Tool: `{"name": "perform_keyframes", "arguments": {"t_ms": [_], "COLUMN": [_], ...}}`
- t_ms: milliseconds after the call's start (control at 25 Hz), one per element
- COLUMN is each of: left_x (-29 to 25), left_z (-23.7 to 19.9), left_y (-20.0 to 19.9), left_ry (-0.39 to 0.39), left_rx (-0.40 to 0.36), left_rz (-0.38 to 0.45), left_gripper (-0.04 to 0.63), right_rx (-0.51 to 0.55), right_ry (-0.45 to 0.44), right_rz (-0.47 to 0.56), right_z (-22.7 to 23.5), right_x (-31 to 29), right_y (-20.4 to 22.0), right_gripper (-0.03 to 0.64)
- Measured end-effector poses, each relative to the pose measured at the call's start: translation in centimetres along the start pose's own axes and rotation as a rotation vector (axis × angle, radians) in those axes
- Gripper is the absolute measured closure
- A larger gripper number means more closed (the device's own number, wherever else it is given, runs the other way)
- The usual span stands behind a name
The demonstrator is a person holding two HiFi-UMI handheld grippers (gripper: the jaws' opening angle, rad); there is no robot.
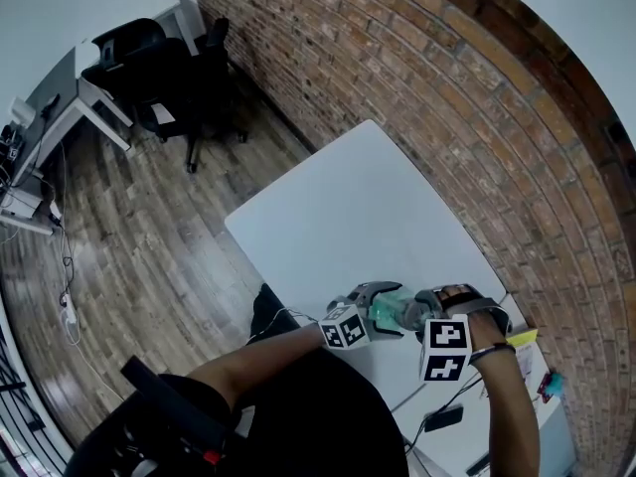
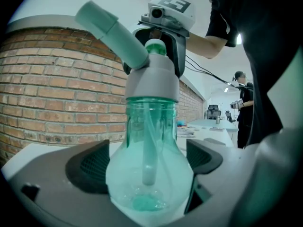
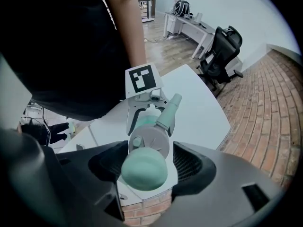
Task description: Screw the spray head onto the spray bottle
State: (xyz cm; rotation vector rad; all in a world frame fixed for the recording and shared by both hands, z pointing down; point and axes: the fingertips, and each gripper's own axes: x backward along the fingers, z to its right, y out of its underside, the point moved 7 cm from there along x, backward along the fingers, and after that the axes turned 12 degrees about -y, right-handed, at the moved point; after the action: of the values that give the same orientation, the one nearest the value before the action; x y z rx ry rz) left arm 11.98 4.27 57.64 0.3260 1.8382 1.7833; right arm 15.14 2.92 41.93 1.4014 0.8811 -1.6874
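My left gripper [image 2: 149,162] is clamped on the spray bottle [image 2: 149,178]. Both dark pads press against the sides of its clear green bulb, and the thin dip tube [image 2: 148,150] shows through the plastic between them. The grey spray head [image 2: 151,77] sits on the bottle's neck, its collar covering the top of the neck, and its pale green nozzle [image 2: 111,32] juts up and off to one side. I cannot tell whether the thread is fully home. My right gripper [image 3: 147,167] faces the left one from the other end of the bottle. Its jaws are spread wide around the spray head, and the round green cap [image 3: 143,170] on top of the head lies between the pads. The pads do not squeeze it, so that hand has let go. From the head view, the bottle is held between the two grippers over the near end of the white table [image 1: 348,197], close to the long edge that runs along the brick wall [image 1: 447,97]. Whether it rests on the tabletop or is held just above it I cannot make out.
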Motion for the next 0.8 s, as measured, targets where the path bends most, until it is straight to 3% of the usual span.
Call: {"name": "perform_keyframes", "arguments": {"t_ms": [240, 800], "left_x": [0.08, -0.01], "left_z": [-0.01, 0.03], "left_y": [0.0, 0.06], "left_ry": [0.001, 0.008], "left_rx": [0.005, 0.001], "left_rz": [0.008, -0.001], "left_gripper": [0.109, 0.107], "right_rx": [0.041, -0.164], "right_ry": [0.019, -0.009], "right_rz": [-0.046, 0.08], "right_z": [-0.06, 0.4], "right_x": [-0.85, -0.73], "right_y": [-0.74, -0.3], "right_gripper": [0.336, 0.336]}}
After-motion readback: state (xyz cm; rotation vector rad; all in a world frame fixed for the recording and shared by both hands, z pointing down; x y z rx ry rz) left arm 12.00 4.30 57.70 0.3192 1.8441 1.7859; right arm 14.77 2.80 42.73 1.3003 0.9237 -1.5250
